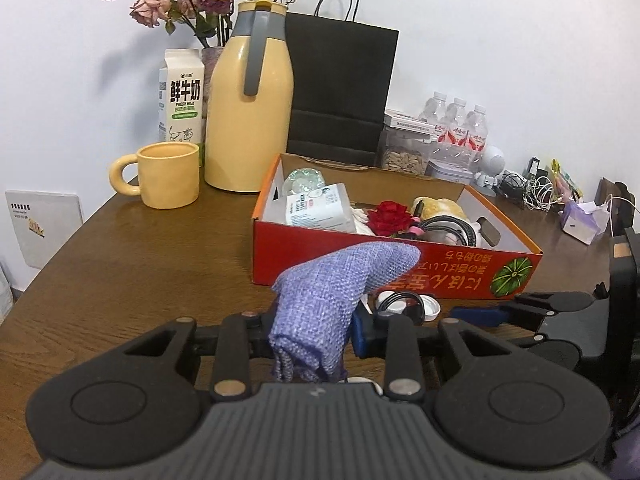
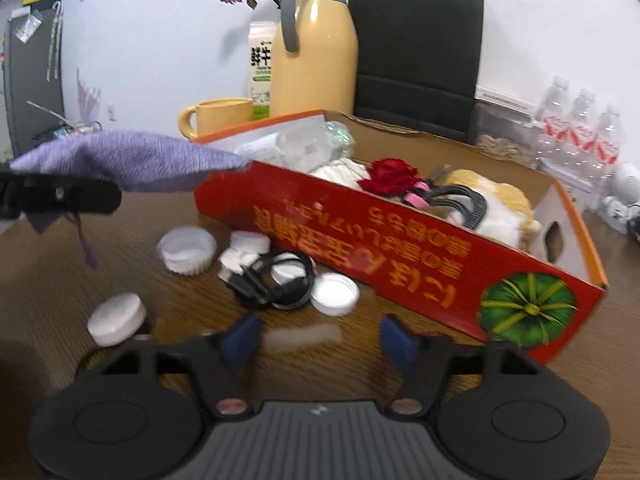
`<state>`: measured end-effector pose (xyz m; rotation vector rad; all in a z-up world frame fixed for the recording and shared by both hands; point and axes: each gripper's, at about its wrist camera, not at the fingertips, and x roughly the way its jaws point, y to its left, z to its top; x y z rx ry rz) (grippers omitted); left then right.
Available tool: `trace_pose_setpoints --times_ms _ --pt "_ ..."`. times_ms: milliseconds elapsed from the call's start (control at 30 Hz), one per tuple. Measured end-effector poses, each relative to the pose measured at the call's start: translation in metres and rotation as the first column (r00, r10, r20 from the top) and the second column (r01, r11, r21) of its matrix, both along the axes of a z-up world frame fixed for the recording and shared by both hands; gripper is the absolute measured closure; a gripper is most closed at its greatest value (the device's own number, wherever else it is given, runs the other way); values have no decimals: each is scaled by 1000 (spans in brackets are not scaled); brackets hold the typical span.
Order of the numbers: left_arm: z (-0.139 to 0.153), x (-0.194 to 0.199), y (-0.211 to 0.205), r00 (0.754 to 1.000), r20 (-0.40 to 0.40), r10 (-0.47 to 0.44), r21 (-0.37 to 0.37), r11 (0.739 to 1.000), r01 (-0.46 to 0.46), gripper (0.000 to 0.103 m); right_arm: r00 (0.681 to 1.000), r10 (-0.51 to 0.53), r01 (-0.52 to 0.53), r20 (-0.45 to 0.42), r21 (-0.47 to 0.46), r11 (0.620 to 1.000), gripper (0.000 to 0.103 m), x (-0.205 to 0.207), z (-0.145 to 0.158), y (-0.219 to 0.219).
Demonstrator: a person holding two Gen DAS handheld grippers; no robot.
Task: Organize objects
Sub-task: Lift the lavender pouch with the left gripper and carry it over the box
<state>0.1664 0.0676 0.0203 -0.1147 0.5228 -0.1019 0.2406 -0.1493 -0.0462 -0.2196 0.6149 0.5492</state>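
Pinching a purple woven pouch (image 1: pixel 332 300) between its blue pads, the left hand-held gripper (image 1: pixel 312 332) holds the cloth clear of the surface (image 1: pixel 120 280); the pouch's long axis runs forward and to the right from the jaws, its free end reaching toward the near wall of the red cardboard box (image 1: pixel 400 276) just ahead. That is the relation the coming move seems to turn on — the box opening lies ahead of and slightly above the pouch tip, so a short forward lift would likely carry it over the wall.

The right hand-held gripper (image 2: pixel 320 338) is spread wide and empty, with a blurred whitish piece (image 2: pixel 304 338) lying between its pads, though whether it touches them I cannot tell. Just ahead of it on the surface lie loose items: four white caps or lids (image 2: pixel 186 252) and one coiled black cable (image 2: pixel 280 280). The right hand-held gripper is the nearer one to these.

Inside the box — one red rose (image 2: pixel 390 176), one plush toy (image 2: pixel 492 200), a black hose and some white packets
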Motion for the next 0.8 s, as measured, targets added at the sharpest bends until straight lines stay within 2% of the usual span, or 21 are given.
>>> trace_pose_setpoints --times_ms 33,67,233,300,333,567,800 --pt "0 0 2 1000 0 1 -2 1000 -1 72 1000 9 -9 -4 10 1000 66 0 0 0" --pt "0 -1 3 1000 1 2 -4 1000 -2 72 1000 18 -17 -6 13 1000 70 -1 1 1" --pt "-1 -1 7 1000 4 4 -16 1000 -4 72 1000 7 -7 6 8 1000 75 -6 2 1" --pt "-1 -1 8 1000 4 4 -20 1000 -4 72 1000 -1 1 15 11 1000 88 -7 3 -1" --pt "-1 -1 8 1000 4 4 -22 1000 -4 72 1000 -4 4 17 14 1000 98 -8 4 -1" --pt "5 1 7 1000 28 -5 -27 1000 6 72 999 -16 14 36 48 999 98 -16 10 -8" --pt "26 16 -5 996 89 -32 -5 999 32 72 994 -43 30 104 118 993 98 -17 37 -19"
